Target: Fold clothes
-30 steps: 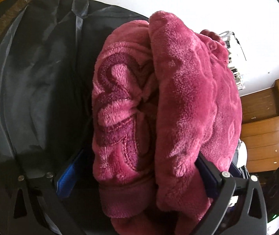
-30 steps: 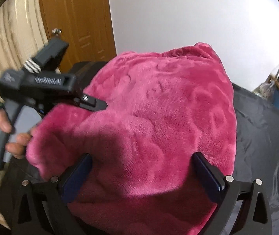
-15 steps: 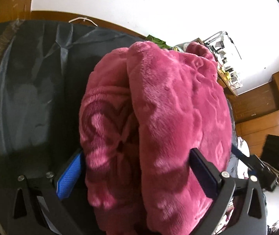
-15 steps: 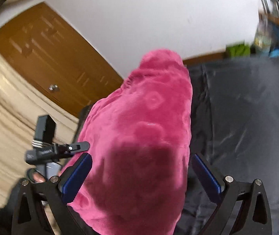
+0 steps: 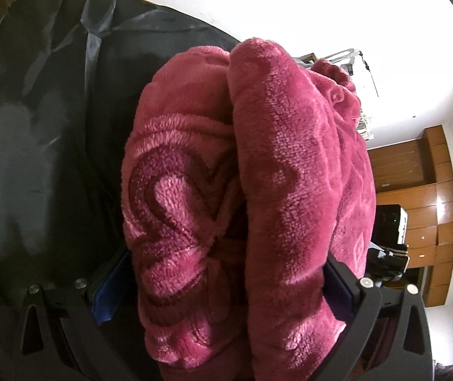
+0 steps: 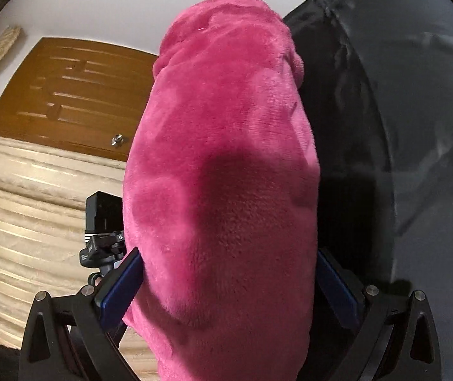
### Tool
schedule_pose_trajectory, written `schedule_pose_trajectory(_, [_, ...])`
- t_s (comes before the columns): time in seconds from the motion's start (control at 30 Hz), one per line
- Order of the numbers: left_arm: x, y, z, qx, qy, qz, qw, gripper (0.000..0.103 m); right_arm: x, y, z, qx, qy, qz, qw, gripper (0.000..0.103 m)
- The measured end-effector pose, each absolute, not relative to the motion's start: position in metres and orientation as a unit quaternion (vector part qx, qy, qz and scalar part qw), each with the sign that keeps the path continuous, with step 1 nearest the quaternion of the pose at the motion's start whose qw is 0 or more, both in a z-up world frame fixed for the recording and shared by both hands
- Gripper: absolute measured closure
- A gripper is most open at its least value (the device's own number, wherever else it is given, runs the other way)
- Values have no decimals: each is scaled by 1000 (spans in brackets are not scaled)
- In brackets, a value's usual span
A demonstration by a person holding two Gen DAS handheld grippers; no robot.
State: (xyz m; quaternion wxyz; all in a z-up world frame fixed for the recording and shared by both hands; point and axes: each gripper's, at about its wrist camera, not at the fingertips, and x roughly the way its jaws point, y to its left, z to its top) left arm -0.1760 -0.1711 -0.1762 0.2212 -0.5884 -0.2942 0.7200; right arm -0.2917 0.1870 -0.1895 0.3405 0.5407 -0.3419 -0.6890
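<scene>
Fleece, thick pink fleece, is pretty much filling both wrist views right now. The pink fleece garment [image 5: 251, 197] is sitting bunched between the fingers of the left gripper [image 5: 226, 289], with two fat folds side by side and the swirly stitched pattern showing on the left fold. The right gripper [image 6: 226, 282] is pinching another part of the same garment [image 6: 226, 165], blue pads pressing in on either side of the wad. So both claws are clamping cloth, neither one spread loose.

What's changing: half a second back the right camera was looking more level, with the dark sheet [image 6: 401, 127] spreading out far and to the right. Now it's tilting, the wooden door [image 6: 67, 95] and cream bedding [image 6: 29, 206] sliding in on the left, and the left tool's body [image 6: 105, 231] is sitting much nearer, just beside the garment. The left view is swinging back toward its angle of a second ago.

My read is the two held ends are being brought together, so a fold is closing mid-air above the sheet [image 5: 42, 127]. It's not laid down yet, and bulky stuff like this could slump out of shape on release.
</scene>
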Motion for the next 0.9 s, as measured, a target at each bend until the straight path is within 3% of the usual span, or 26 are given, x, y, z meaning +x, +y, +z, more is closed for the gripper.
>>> schedule_pose_trajectory(0.43, [-186, -157, -187, -585, -308, 707, 251, 0, -290, 163, -192, 561, -322, -679, 348, 0])
schedule_pose_trajectory(0.57, [-186, -151, -189, -581, -323, 701, 259, 10, -285, 155, -187, 565, -318, -687, 327, 1])
schedule_pose_trajectory(0.7, [-184, -149, -186, -575, -333, 700, 262, 22, -272, 154, -174, 554, -325, -703, 305, 20])
schedule_pose_trajectory(0.9, [-175, -144, -170, -568, -339, 705, 258, 34, -253, 154, -148, 526, -343, -718, 299, 32])
